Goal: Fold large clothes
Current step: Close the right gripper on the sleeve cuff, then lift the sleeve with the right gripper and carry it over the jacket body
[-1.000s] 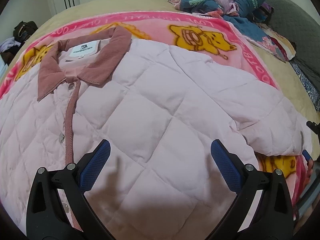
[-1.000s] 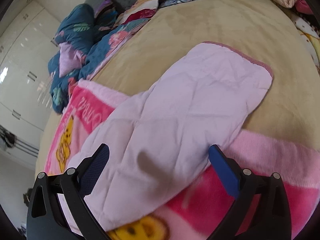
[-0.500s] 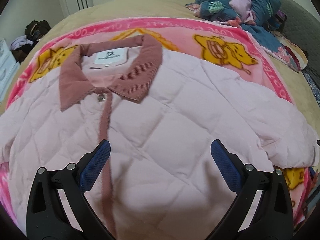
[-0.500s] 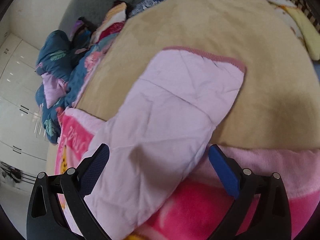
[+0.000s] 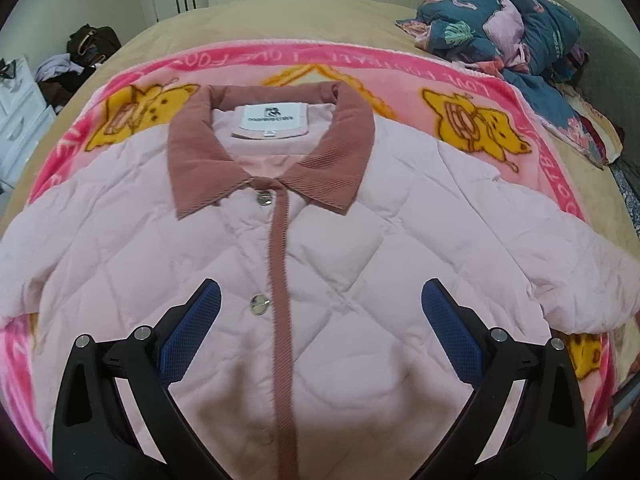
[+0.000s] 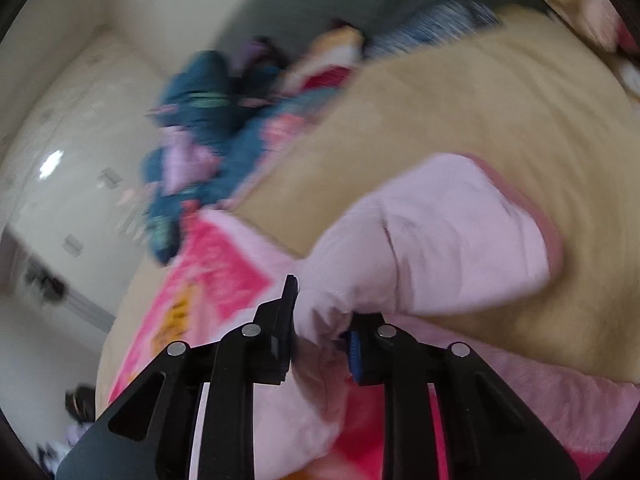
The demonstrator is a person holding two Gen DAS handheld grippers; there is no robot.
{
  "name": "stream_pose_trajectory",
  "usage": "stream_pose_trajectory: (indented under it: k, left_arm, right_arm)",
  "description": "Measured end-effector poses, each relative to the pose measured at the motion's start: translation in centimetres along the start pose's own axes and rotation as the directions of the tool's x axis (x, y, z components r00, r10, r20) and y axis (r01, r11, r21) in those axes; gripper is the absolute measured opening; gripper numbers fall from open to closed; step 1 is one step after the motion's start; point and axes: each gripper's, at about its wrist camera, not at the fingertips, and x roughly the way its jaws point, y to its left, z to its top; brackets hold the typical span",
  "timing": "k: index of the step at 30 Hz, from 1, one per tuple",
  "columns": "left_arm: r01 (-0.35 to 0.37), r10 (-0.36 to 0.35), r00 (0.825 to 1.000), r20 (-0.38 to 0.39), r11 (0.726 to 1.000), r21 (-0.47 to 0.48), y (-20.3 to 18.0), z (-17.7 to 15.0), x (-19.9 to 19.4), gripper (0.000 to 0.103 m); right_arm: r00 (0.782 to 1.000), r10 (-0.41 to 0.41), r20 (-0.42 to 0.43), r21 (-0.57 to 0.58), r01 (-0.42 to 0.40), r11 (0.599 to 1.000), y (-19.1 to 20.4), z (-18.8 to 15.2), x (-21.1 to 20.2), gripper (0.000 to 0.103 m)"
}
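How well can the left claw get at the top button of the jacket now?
Probably yes. The left claw is open and empty above the jacket, and nothing covers the top button below the collar. The way looks free.

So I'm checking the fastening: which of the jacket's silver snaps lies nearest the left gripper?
The lower snap, on the placket just ahead of the left gripper; the other snap sits up at the collar.
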Motion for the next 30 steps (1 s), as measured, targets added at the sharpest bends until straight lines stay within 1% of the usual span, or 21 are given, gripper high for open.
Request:
stream_pose_trajectory:
  k: [3,6,10,14,17,21,28,30]
  left_arm:
    - [-0.006,0.006,1.000,0.011,1.000,0.023,0.7,0.1,-1.5,0.094]
    - [-0.024,0.022,0.999,0.046,0.999,0.029,1.8,0.4,-3.3,0.094]
    - [-0.002,0.003,0.998,0.066,1.000,-0.008,3.3,0.7,-5.0,0.094]
    - [0.014,-0.013,0.996,0.089,1.000,-0.015,4.3,0.7,-6.7,0.094]
    - [0.022,-0.020,0.995,0.100,1.000,-0.022,5.4,0.6,-7.5,0.094]
    - [0.011,-0.007,0.993,0.117,0.999,-0.035,7.1,0.5,-8.4,0.094]
    - [0.012,-0.001,0.990,0.140,0.997,-0.076,10.9,0.0,-9.5,0.094]
    - [0.024,-0.010,0.990,0.143,0.995,-0.094,12.0,-0.1,-9.6,0.094]
  right_arm:
    - [0.997,0.072,0.013,-0.092,-0.070,0.993,3.8,0.1,-1.8,0.020]
    - [0.992,0.126,0.010,-0.185,-0.122,0.975,7.8,-0.2,-3.5,0.019]
    - [0.986,0.168,-0.023,-0.275,-0.168,0.947,12.3,-0.6,-4.3,0.018]
    - [0.978,0.206,-0.041,-0.355,-0.207,0.912,16.5,-1.4,-5.8,0.018]
    - [0.971,0.234,-0.056,-0.397,-0.236,0.887,19.0,-2.0,-6.7,0.018]
    - [0.961,0.267,-0.070,-0.438,-0.270,0.857,22.2,-3.0,-7.6,0.018]
    - [0.947,0.303,-0.106,-0.484,-0.316,0.816,26.1,-5.6,-8.6,0.018]
    - [0.942,0.312,-0.122,-0.502,-0.330,0.799,27.5,-6.4,-8.8,0.018]
